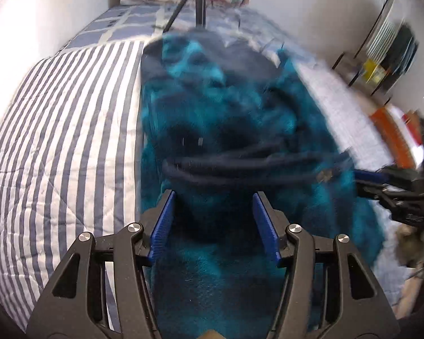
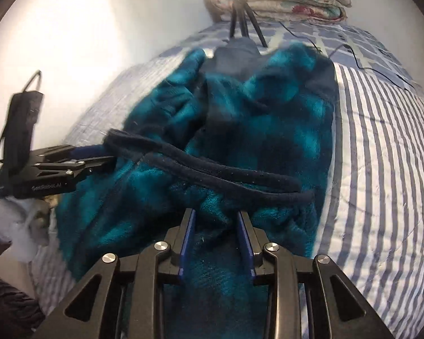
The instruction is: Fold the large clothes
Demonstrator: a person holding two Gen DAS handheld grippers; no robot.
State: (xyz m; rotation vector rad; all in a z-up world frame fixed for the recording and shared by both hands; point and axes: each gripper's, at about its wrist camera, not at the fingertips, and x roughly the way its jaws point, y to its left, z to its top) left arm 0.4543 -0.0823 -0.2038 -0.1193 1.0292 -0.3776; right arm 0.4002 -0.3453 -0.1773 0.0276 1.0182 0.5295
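Stretched from the foot of the black tripod (image 1: 199, 2) towards both cameras, over the blue-and-white striped quilt (image 1: 56, 141) of the bed: a large teal fleece robe with dark patches (image 1: 226, 99), rumpled and nowhere near flat. Crossing its end farthest from the tripod, a navy fleece trim band (image 1: 240, 166), doubled into loose loops.

Right gripper (image 2: 215, 217) at that far end, narrowed onto a bunched ridge of the fleece, so judged to be clenched on the robe. Left gripper (image 1: 213, 206) likewise at the end farthest from the tripod, to the other side of the trim. Pads well apart in its own view with pile lying between them, yet tips apparently touching the trim's end in the right wrist view; cannot tell whether grasping or released. Heavy blur around the robe in the left view.

Likely step: lifting or spreading the hem to start a fold.

Risks from here:
- Only one layer caught, given thick pile and several overlapping layers; fold then skewed.
- Trim loop snagging on a fingertip and dragging the heap sideways.
- Uneven pull if one side slips, twisting the cloth.
- Fabric swept towards the tripod catching its legs.
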